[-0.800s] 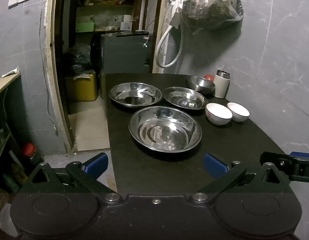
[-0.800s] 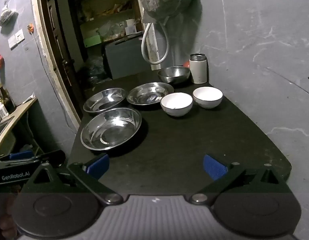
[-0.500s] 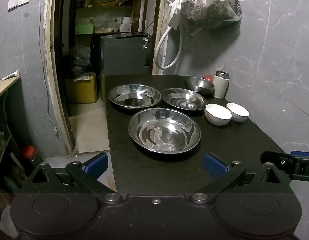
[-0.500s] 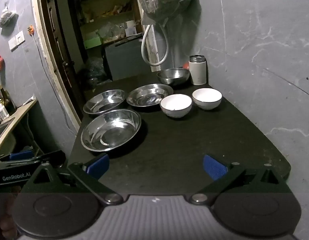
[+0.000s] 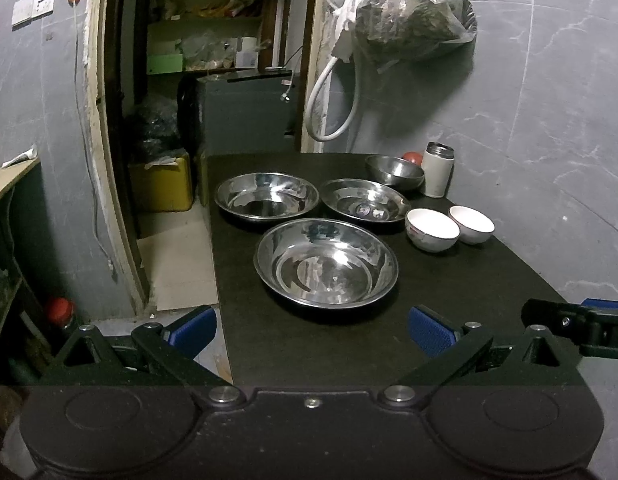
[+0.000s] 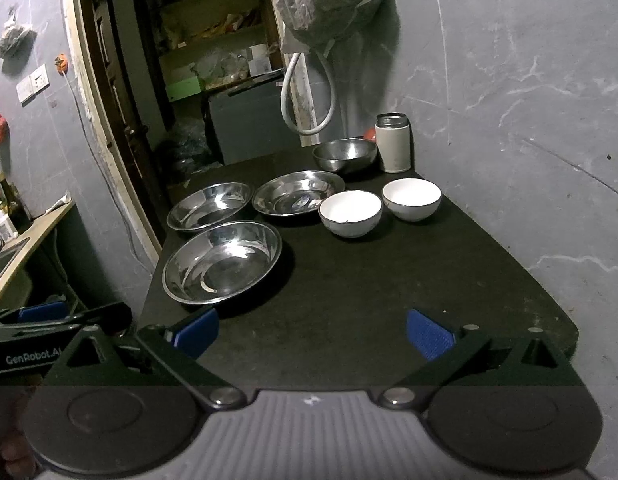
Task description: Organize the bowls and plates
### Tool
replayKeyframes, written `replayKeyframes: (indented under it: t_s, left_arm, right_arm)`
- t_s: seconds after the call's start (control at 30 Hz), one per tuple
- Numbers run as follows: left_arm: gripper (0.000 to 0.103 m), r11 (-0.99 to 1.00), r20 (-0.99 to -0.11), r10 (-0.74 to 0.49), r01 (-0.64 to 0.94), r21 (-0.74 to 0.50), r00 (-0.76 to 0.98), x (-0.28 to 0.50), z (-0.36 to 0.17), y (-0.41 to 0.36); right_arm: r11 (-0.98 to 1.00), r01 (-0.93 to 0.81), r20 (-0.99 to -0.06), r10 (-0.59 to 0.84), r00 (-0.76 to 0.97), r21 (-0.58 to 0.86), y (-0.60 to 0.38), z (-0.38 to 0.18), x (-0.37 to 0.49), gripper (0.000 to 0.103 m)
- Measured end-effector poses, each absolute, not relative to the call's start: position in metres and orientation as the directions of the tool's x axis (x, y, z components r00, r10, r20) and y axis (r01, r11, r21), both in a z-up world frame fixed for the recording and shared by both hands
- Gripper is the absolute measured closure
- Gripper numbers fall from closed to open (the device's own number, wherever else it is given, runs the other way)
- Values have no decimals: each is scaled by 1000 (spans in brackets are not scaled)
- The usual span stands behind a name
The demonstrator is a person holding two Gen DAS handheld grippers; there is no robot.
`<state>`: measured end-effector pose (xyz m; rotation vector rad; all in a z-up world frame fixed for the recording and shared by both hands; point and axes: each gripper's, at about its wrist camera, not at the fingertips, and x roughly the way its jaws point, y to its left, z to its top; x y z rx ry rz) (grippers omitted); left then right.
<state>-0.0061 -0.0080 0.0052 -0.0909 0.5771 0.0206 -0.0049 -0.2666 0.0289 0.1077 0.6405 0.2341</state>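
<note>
Steel plates (image 5: 327,264) ahead of left tongs (image 5: 311,330), white bowls (image 6: 350,213) beyond right tongs (image 6: 311,332), both tongs spread wide, empty, over dark worktop (image 6: 369,300).

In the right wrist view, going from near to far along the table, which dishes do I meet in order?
Nearest steel plate → nearer white bowl → farther white bowl → deep steel bowl → white flask at the back by the wall.

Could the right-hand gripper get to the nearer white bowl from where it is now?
Probably yes. The right gripper is open and empty, and only bare table lies between it and the nearer white bowl, which stands apart from its neighbours.
</note>
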Motion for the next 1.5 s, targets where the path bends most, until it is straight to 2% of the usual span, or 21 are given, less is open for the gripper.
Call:
replayKeyframes:
  t_s: [1.5]
  left_arm:
    - [1, 996, -547, -6, -41, -75, 837, -7, 5, -9]
  right_arm:
    - [968, -181, -592, 250, 766, 173, -260, 25, 2, 0]
